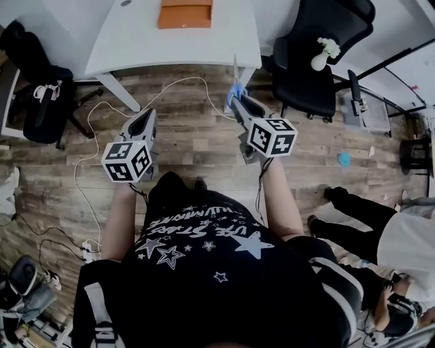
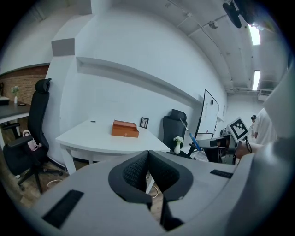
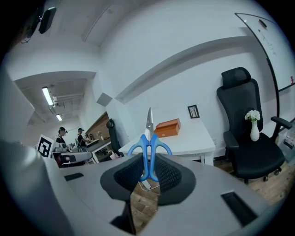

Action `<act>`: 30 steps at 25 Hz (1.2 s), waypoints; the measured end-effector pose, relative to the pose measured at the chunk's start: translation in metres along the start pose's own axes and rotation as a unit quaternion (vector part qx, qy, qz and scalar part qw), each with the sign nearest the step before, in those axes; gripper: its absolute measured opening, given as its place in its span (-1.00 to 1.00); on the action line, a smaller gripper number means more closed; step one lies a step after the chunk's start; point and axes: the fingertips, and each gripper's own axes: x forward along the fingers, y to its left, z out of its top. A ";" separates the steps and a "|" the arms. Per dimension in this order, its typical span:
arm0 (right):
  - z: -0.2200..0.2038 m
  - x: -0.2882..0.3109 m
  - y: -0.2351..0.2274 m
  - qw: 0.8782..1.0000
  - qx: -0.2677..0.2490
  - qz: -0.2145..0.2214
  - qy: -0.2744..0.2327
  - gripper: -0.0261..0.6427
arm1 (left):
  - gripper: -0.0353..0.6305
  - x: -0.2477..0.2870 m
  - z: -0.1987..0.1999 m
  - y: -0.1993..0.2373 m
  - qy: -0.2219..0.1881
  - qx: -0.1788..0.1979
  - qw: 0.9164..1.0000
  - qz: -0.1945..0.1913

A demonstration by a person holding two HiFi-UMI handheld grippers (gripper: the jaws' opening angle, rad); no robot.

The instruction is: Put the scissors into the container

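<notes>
Right gripper view: right gripper (image 3: 148, 171) clamped on the blue handles of the scissors (image 3: 149, 143), closed blades sticking out past the jaw tips. Left gripper (image 2: 148, 159): jaws pressed together, nothing between them. Orange box (image 1: 185, 13) sits on the white table (image 1: 122, 41), well apart from both grippers, which hang over the wood floor (image 1: 197, 136).

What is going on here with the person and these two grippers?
A person stands on a wooden floor, holding a gripper in each hand. The right gripper is shut on blue scissors, blades pointing forward. The left gripper is shut and empty. An orange box sits on the white table ahead; the scissors are not in it yet.
</notes>
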 end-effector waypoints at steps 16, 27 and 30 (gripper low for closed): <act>0.023 0.080 -0.055 1.000 0.013 -0.017 0.013 -0.62 | -0.84 0.099 0.030 0.050 0.008 0.003 1.000 -0.010; 0.087 0.218 -0.090 0.999 0.004 -0.035 0.028 -0.62 | -0.84 0.227 0.096 0.147 0.017 -0.004 0.999 -0.030; 0.106 0.254 -0.098 0.999 -0.003 -0.038 0.036 -0.62 | -0.84 0.259 0.117 0.170 0.017 -0.002 0.999 -0.036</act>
